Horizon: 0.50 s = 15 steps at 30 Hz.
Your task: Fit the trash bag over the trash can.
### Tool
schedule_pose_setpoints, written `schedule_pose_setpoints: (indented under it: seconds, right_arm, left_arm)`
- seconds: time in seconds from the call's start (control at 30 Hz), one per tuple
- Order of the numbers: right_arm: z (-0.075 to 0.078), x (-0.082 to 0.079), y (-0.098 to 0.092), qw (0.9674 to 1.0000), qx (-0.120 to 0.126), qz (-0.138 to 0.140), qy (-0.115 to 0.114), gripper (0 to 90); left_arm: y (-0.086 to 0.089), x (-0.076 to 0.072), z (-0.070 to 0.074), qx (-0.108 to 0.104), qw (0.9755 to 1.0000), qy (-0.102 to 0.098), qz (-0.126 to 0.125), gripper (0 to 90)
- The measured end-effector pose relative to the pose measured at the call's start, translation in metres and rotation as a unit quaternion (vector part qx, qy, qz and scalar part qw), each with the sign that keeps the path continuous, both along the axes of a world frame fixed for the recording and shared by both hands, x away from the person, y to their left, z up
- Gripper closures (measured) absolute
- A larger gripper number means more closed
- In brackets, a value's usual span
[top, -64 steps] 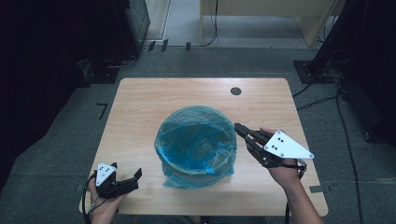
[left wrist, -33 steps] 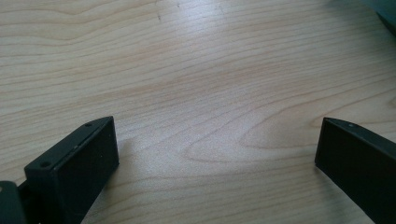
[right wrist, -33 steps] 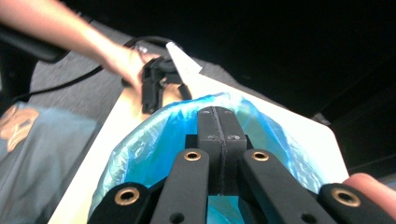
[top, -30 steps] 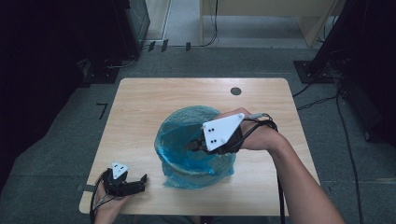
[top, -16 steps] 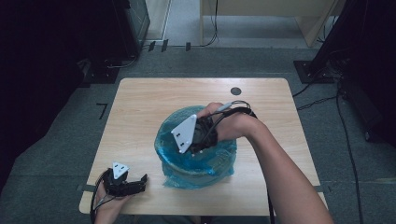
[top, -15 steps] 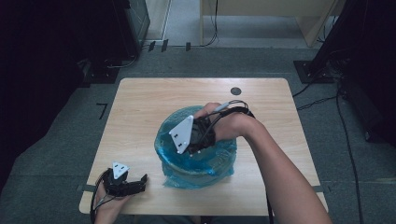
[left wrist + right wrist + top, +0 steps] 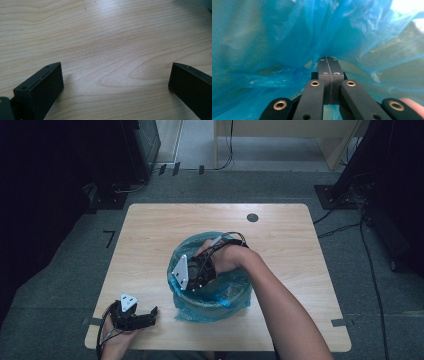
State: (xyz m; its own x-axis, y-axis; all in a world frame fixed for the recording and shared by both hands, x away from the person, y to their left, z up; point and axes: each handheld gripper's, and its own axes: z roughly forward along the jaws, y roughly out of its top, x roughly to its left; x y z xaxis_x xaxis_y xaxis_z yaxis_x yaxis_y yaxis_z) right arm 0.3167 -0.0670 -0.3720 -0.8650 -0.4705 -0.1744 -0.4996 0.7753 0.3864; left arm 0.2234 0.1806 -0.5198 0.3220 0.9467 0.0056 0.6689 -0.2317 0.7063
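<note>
- The round bin lined with thin translucent blue plastic bag [image 7: 212,292] sits mid-desk, toward the near edge of the pale wooden desk [image 7: 150,235].
- The right tool [image 7: 328,61] is sunk inside it, jaws pressed fully together with nothing visibly pinched, probably to push the liner [image 7: 274,37] down against the wall.
- The left tool [image 7: 135,314] rests at the near left corner, jaws wide and empty over bare wood [image 7: 105,45], parked out of the way.
- Free room lies left, right and behind the bin; the near edge is close.
</note>
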Motion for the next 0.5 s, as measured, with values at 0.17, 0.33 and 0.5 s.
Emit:
schedule_pose_setpoints:
  seconds: [0.17,0.33,0.5]
  right_arm:
    - [-0.013,0.001,0.000,1.0000,0.001,-0.002,0.009,90.0]
    - [-0.021,0.005,-0.002,0.9996,0.001,-0.012,0.026,90.0]
    - [-0.032,0.009,-0.004,0.9989,-0.014,-0.028,0.036,90.0]
  left_arm:
    - [0.000,0.000,0.000,0.000,1.0000,0.000,0.000,0.0]
    - [0.000,0.000,0.000,0.000,1.0000,0.000,0.000,0.0]
    - [0.000,0.000,0.000,-0.001,1.0000,-0.001,0.001,0.0]
